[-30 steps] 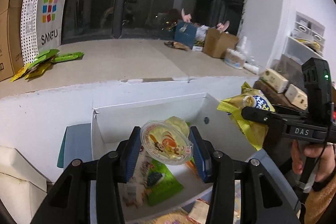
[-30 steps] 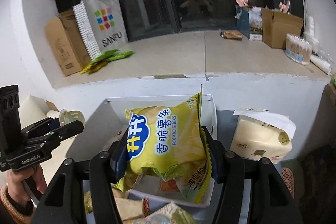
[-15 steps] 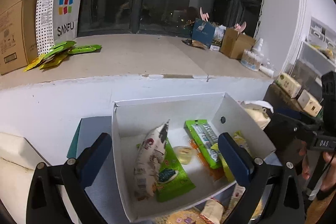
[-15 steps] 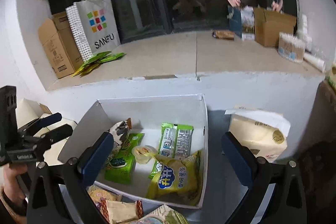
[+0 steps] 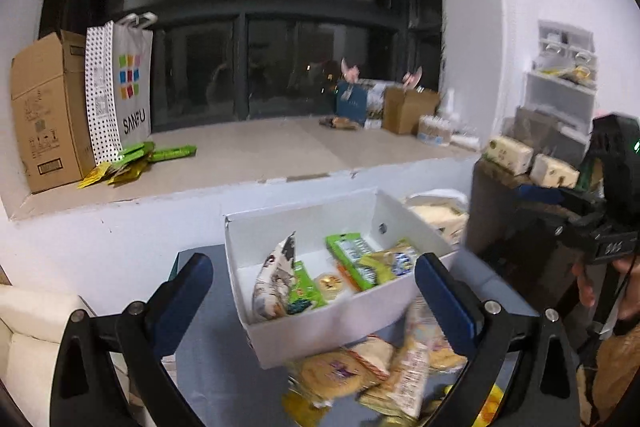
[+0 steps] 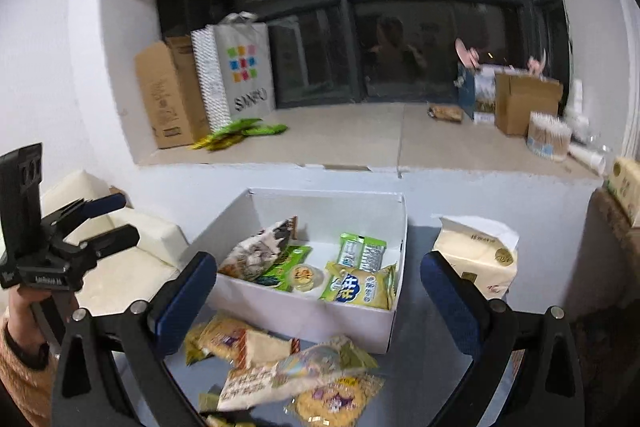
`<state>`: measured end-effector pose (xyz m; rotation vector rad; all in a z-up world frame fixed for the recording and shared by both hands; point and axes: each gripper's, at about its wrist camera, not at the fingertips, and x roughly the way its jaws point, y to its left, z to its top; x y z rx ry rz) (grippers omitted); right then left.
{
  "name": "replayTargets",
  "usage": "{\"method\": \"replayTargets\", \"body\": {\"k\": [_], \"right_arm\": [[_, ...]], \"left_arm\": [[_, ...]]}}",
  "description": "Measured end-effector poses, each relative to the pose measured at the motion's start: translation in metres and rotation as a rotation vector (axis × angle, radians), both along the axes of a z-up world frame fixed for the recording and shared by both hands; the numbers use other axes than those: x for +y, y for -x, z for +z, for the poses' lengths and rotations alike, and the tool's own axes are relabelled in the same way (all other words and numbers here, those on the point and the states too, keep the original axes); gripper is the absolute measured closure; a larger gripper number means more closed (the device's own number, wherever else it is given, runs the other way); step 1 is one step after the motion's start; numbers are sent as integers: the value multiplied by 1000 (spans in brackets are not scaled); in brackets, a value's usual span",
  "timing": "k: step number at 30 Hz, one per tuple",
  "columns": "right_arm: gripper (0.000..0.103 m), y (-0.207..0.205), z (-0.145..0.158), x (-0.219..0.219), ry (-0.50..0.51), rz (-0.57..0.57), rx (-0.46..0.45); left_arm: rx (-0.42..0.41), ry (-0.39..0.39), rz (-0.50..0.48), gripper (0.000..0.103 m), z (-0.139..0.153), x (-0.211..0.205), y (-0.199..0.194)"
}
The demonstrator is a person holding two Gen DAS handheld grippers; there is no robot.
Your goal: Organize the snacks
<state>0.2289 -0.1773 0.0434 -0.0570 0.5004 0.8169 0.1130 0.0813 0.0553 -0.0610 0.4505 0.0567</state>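
left gripper (image 5: 314, 279): wide, empty | white box (image 5: 332, 323): snacks inside

White box (image 6: 320, 319) reads as matt, smooth card; snack packs inside it, e.g. the yellow potato-stick bag (image 6: 360, 291) at its 5 o'clock corner, are glossy plastic film. Gripper pads (image 5: 442, 301) look like matt blue rubber on black plastic arms. Cardboard carton (image 5: 44, 111) at 9 o'clock is plain brown, and the sill (image 5: 256, 151) is dull, stone-like.
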Motion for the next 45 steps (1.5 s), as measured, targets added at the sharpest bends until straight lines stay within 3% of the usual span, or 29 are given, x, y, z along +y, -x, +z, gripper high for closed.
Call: {"method": "replayTargets", "body": {"k": [6,12,15,17,20,23,31,40,41,43,44,45], "right_arm": [[0,53,-16,-31,10,40,-16],[0,96,-72,-55,37,-19,65],[0,112,-106,-62,58,-47,134],[0,120,-130,-56,128,-26,182],[0,128,-143,-49,210,-32,164],[0,126,-146,-44,252,-43,150],[0,93,-175,-20,231,-76,327],[0,76,-199,9,287,-59,374],[1,76,-200,10,284,-41,381],[19,77,-198,9,257,-12,370],[47,77,-197,7,248,-16,369],[55,77,-197,5,249,-22,373]], "left_arm": [[-57,10,5,0,-14,-30,61],[-39,85,-5,0,-54,-52,106],[-33,81,-9,0,-68,-64,119],[-28,90,-20,0,-73,-69,123],[-22,122,-18,0,-77,-72,124],[-24,122,-18,0,-76,-76,126],[-19,120,-15,0,-78,-72,127],[-2,119,-4,0,-85,-65,130],[1,118,0,0,-87,-65,130],[12,125,6,0,-90,-64,128],[17,129,5,0,-91,-64,127],[20,128,8,0,-92,-64,127]]}}
